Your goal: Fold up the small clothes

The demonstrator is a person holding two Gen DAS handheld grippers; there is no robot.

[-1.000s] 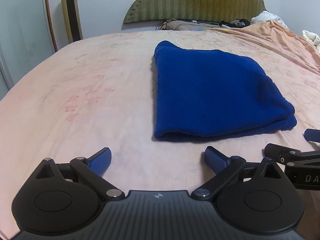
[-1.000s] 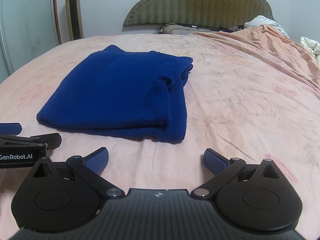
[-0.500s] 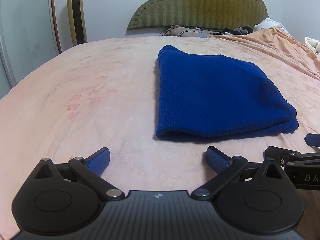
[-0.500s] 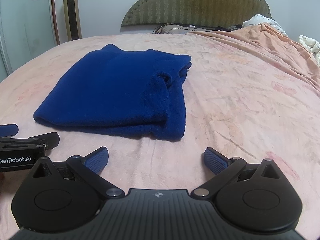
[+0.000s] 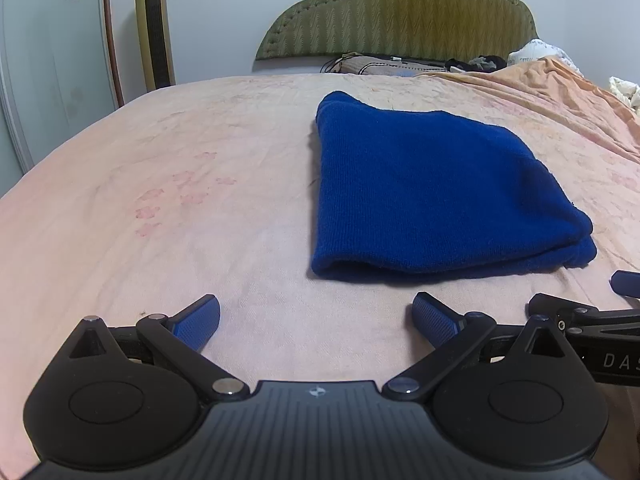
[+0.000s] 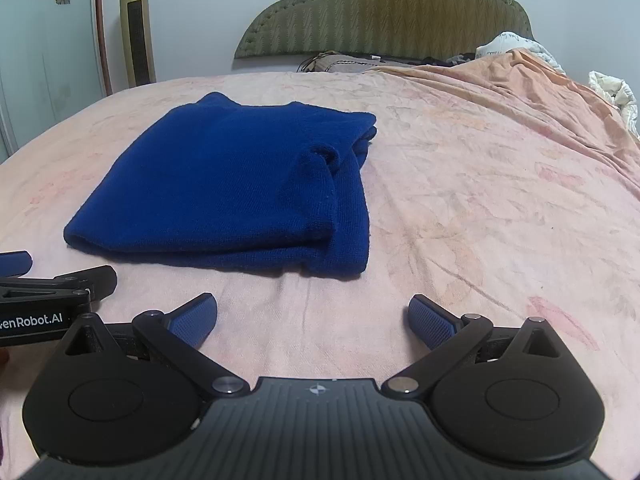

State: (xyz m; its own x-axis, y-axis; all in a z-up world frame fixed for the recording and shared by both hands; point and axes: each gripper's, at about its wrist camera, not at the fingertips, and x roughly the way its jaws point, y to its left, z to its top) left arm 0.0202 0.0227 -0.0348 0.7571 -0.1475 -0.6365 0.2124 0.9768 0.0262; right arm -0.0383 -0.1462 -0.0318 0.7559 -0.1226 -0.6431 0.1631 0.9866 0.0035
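The blue knit garment (image 5: 432,196) lies folded flat on the pink bedsheet (image 5: 160,208), about mid-bed, touched by neither tool. Only the right wrist view shows its layered right edge, where an upper fold (image 6: 320,184) sits over a lower layer. The left gripper (image 5: 316,320) hovers just short of the garment's near edge, fingers spread wide and holding nothing. The right gripper (image 6: 312,318) is beside it, equally wide and empty. The green headboard (image 5: 400,12) and gold tower fan (image 5: 154,28) stand beyond.
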